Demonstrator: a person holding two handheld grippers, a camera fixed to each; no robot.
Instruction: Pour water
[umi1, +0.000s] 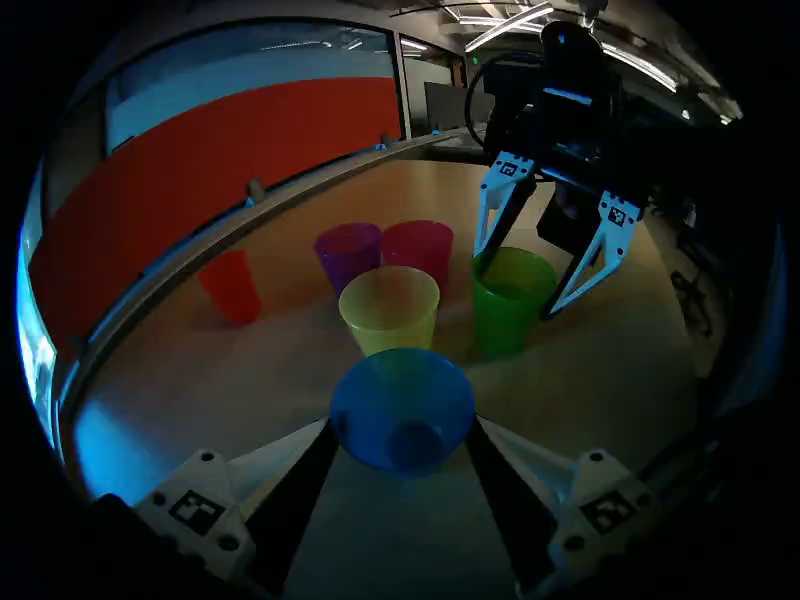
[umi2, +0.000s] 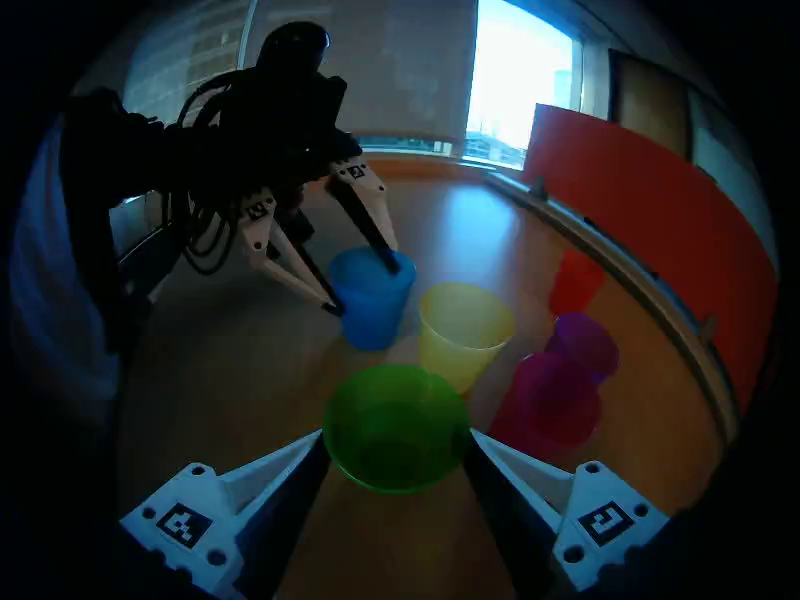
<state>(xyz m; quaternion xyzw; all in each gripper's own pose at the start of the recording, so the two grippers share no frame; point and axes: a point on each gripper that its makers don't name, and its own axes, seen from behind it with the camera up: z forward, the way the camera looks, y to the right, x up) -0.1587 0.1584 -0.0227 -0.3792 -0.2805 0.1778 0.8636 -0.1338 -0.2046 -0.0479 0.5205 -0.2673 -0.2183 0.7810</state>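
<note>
A blue cup (umi1: 403, 395) stands upright on the wooden table (umi1: 610, 380) between the fingers of my left gripper (umi1: 400, 428), which is shut on its sides. Across the table, my right gripper (umi1: 513, 287) is shut on a green cup (umi1: 505, 310). In the right gripper view the green cup (umi2: 397, 420) sits between the right gripper (umi2: 396, 438) fingers, and the left gripper (umi2: 365, 288) clasps the blue cup (umi2: 372, 310) farther off. I cannot tell whether either cup holds water.
Between the two held cups stands a yellow cup (umi1: 390, 308). Magenta (umi1: 418, 250), purple (umi1: 347, 252) and red (umi1: 231, 285) cups stand beyond it toward a rail (umi1: 200, 250) and a red wall panel (umi1: 220, 150). A person's sleeve (umi2: 50, 300) is behind the left gripper.
</note>
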